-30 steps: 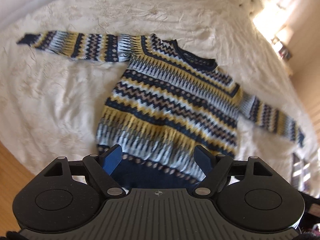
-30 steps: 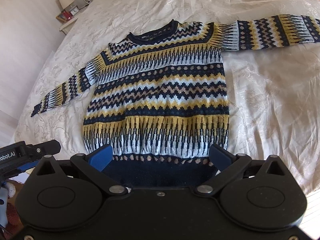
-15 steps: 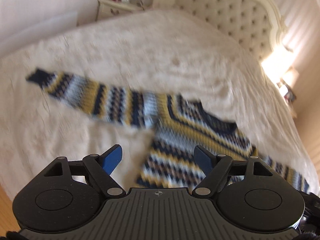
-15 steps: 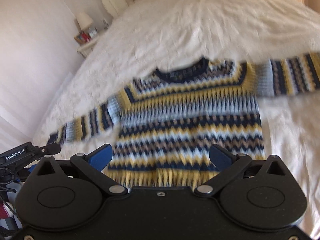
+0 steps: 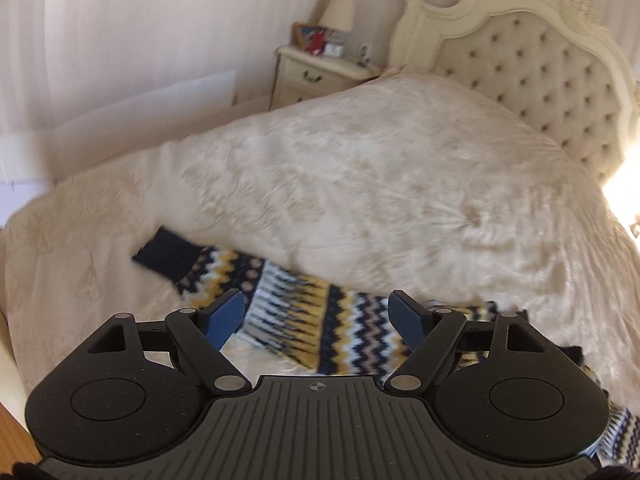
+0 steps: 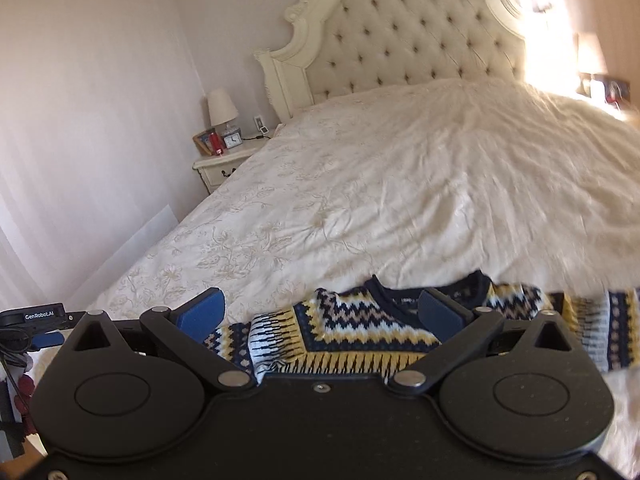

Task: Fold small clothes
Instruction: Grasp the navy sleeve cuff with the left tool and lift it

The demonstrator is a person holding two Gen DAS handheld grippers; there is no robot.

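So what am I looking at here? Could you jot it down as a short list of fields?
place: bedroom, on a bed with a cream cover
garment: patterned sweater in navy, yellow and white, lying flat, unfolded
sleeve: one sleeve stretched out sideways, dark cuff at its end
left gripper: jaws open, above the sleeve, holding nothing
right gripper: jaws open, near the sweater's collar, holding nothing
behind: padded headboard, nightstand with a lamp

sweater (image 6: pixel 360 332) lies on bed (image 6: pixel 400 200), nightstand (image 6: pixel 224 164) beside the bed.
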